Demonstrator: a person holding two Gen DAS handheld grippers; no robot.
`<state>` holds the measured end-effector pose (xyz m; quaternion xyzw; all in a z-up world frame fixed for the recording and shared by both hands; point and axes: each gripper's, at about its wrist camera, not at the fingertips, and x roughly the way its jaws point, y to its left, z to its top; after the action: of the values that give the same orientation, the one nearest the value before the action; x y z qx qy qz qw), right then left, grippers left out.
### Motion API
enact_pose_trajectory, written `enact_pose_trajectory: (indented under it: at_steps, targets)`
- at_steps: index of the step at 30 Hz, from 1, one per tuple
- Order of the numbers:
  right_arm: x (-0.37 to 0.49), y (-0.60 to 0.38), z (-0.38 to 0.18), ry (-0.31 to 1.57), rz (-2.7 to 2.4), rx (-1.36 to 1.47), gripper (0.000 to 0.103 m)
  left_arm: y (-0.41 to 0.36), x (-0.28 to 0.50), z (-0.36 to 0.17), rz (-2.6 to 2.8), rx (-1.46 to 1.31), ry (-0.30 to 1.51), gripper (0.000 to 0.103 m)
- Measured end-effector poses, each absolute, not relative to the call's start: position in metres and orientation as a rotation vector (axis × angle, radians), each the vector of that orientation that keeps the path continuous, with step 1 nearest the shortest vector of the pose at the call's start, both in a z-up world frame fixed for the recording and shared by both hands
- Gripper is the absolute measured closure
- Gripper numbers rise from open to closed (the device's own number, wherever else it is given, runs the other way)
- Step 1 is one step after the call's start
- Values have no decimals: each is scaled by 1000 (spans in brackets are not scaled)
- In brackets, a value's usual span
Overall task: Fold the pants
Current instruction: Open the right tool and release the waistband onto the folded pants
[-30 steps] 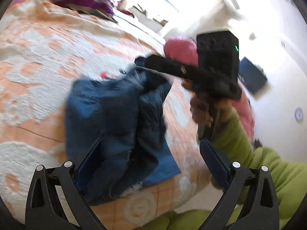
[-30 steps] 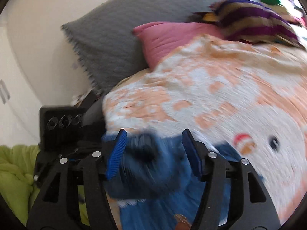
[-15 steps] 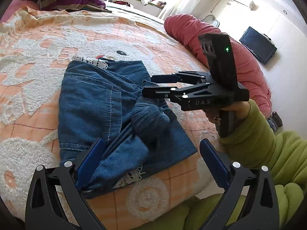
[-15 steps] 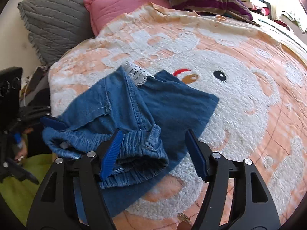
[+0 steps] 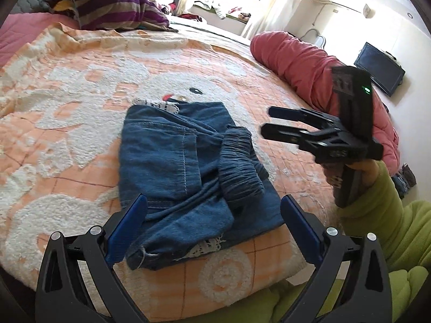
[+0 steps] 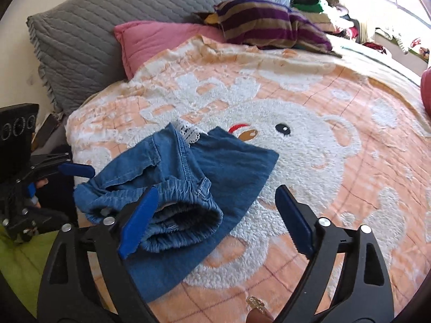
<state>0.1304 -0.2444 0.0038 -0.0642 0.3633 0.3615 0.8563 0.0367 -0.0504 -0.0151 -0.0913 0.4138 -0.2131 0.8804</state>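
The blue denim pants (image 5: 172, 161) lie folded in a loose bundle on the orange bear blanket (image 5: 67, 113), the elastic waistband (image 5: 239, 167) rolled on top at the right. My left gripper (image 5: 212, 200) hangs open at the bundle's near edge, its pads wide apart and pressing nothing. My right gripper (image 5: 269, 121), held by a hand in a green sleeve (image 5: 377, 202), floats just right of the pants with its jaws opening and nothing between them. In the right wrist view, the right gripper (image 6: 215, 196) stands over the pants (image 6: 229, 167) beside the waistband (image 6: 183, 215); the left gripper (image 6: 72, 164) shows at the left.
A grey pillow (image 6: 94, 27), a pink pillow (image 6: 150, 40) and a purple striped cushion (image 6: 269, 27) line the bed's head. A rolled red quilt (image 5: 304, 67) lies along the far right. The bed's near edge (image 5: 215, 306) runs just under my left gripper.
The right gripper has let go of the waistband, widened its jaws and drawn back to the right. The pants have settled flat on the blanket. The left gripper shifted slightly.
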Motion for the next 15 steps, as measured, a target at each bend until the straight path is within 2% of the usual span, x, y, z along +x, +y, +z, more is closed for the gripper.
enact_pose_trajectory:
  at_steps: [5, 15]
  targets:
    - [115, -253, 18, 708, 746, -149, 14, -45, 33, -8, -394, -185, 842, 5]
    - [73, -257, 28, 642, 769, -241, 11, -35, 35, -2, -277, -161, 832, 5]
